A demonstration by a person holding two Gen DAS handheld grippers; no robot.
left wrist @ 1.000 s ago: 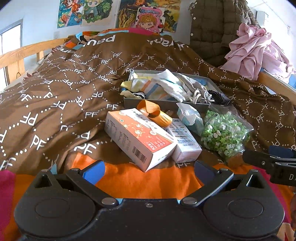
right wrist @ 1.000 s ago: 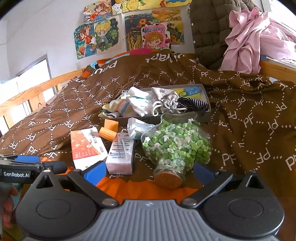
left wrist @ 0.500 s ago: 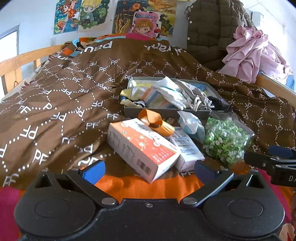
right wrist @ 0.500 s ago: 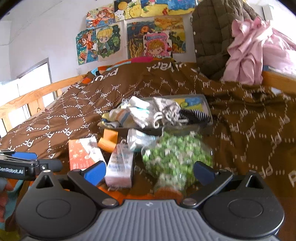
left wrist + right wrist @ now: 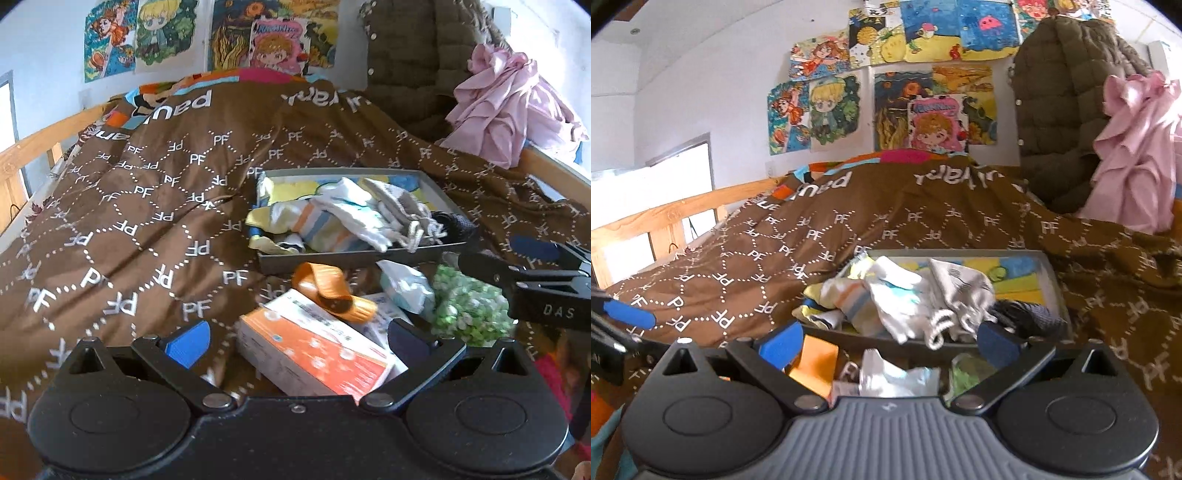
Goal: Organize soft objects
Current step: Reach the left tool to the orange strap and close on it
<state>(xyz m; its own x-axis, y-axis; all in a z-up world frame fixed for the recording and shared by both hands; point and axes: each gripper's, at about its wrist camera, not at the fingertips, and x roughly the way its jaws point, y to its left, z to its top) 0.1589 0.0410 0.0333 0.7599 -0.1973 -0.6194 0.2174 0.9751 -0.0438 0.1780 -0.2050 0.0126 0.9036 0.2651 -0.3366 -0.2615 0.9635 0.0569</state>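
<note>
Left tool (image 5: 297,341) was spread wide and empty, its body cutting off the near end of the orange-white box (image 5: 314,350); the bag of green pieces (image 5: 469,310) was blurred and partly behind the right tool. Grey tray (image 5: 354,254) on the bed held the heaped socks (image 5: 332,221), with a dark item (image 5: 454,225) at its right end hard to make out. Right tool (image 5: 888,341) was also spread wide and empty, hiding the tray's near edge and the tissue pack (image 5: 897,376).

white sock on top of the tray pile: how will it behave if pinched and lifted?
The white sock looks limp and creased, so it will probably droop from the pinch. It overlaps the striped sock and may drag it. Likely very light, not fragile.
</note>
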